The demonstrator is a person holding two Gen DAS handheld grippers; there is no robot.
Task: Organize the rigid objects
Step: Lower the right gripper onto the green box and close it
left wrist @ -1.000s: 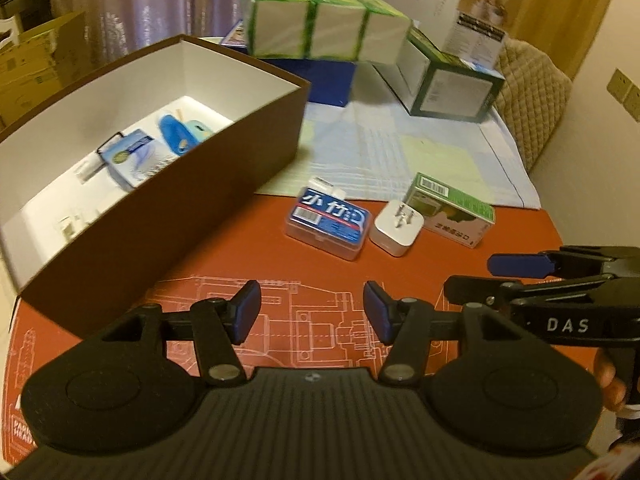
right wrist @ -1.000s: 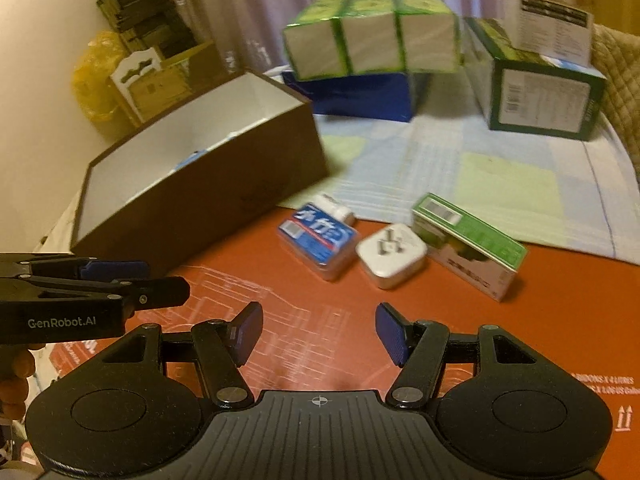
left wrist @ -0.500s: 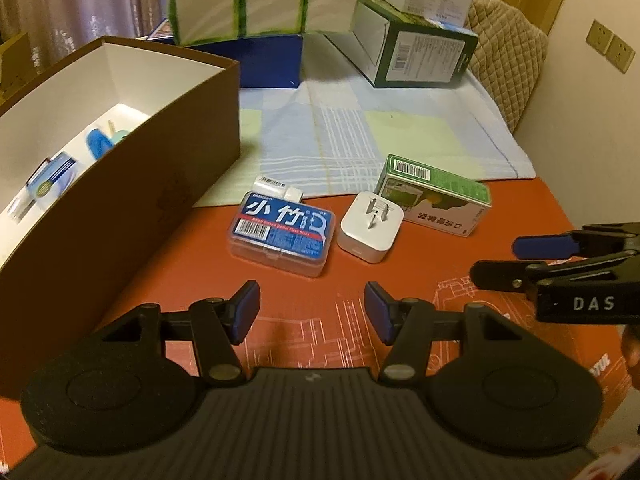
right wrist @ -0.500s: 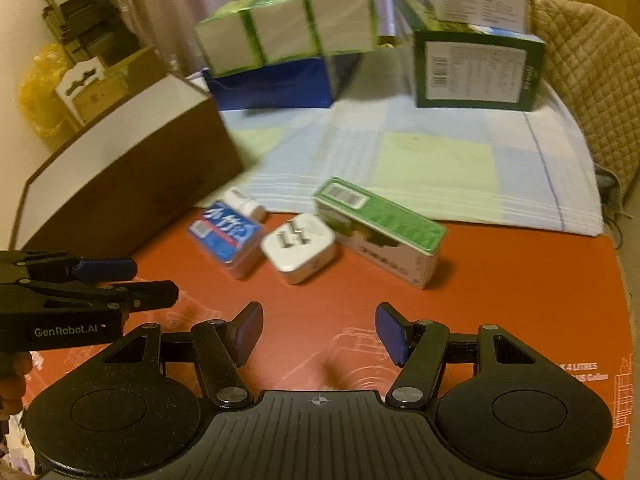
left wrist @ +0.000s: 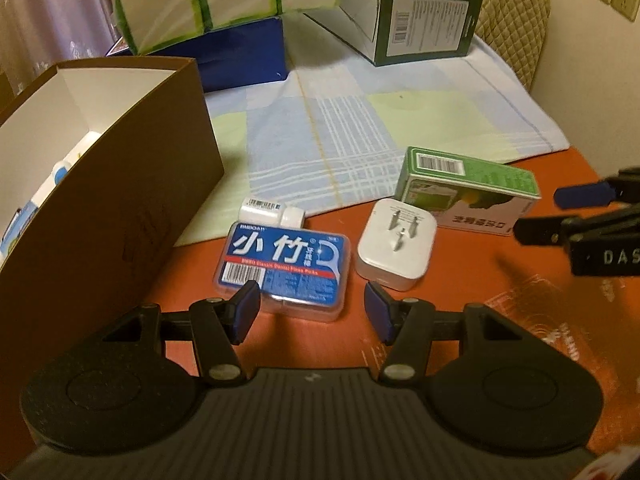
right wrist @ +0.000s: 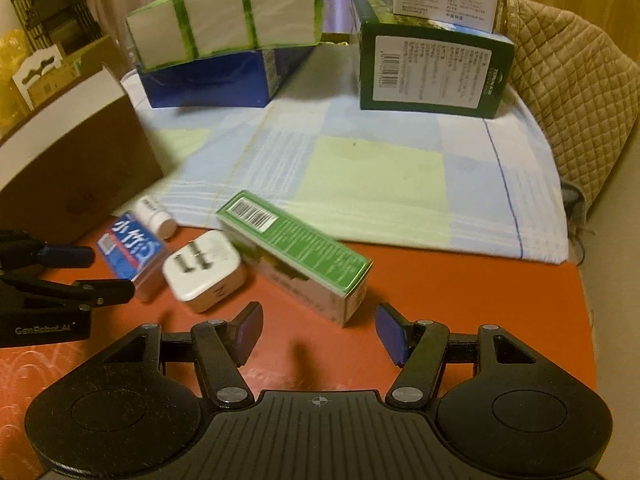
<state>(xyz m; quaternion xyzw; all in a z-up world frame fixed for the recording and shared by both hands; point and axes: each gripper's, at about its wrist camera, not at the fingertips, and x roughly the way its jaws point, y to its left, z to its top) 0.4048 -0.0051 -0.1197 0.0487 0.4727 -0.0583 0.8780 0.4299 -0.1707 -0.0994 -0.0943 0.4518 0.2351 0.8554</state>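
On the orange mat lie a blue floss-pick case (left wrist: 285,270) (right wrist: 130,254), a white plug adapter (left wrist: 396,249) (right wrist: 204,270), a green carton (left wrist: 468,190) (right wrist: 296,250) and a small white bottle (left wrist: 272,213) (right wrist: 154,212). My left gripper (left wrist: 311,310) hovers open just in front of the floss case, whose near edge lies between the fingertips without touching them. Open too, my right gripper (right wrist: 318,330) sits just short of the green carton's near end. The brown box (left wrist: 116,200) (right wrist: 80,168) with a white inside stands at the left and holds small items.
A checked cloth (left wrist: 340,120) (right wrist: 360,168) covers the far table. On it stand a blue box (right wrist: 208,80), a wrapped tissue pack (right wrist: 224,20) and a dark green carton (right wrist: 432,76). A quilted chair back (right wrist: 568,92) is at the right, beyond the table edge.
Both grippers have come forward and down toward the objects, which now look larger. The left one swung right, away from the brown box. Jaw widths look unchanged.
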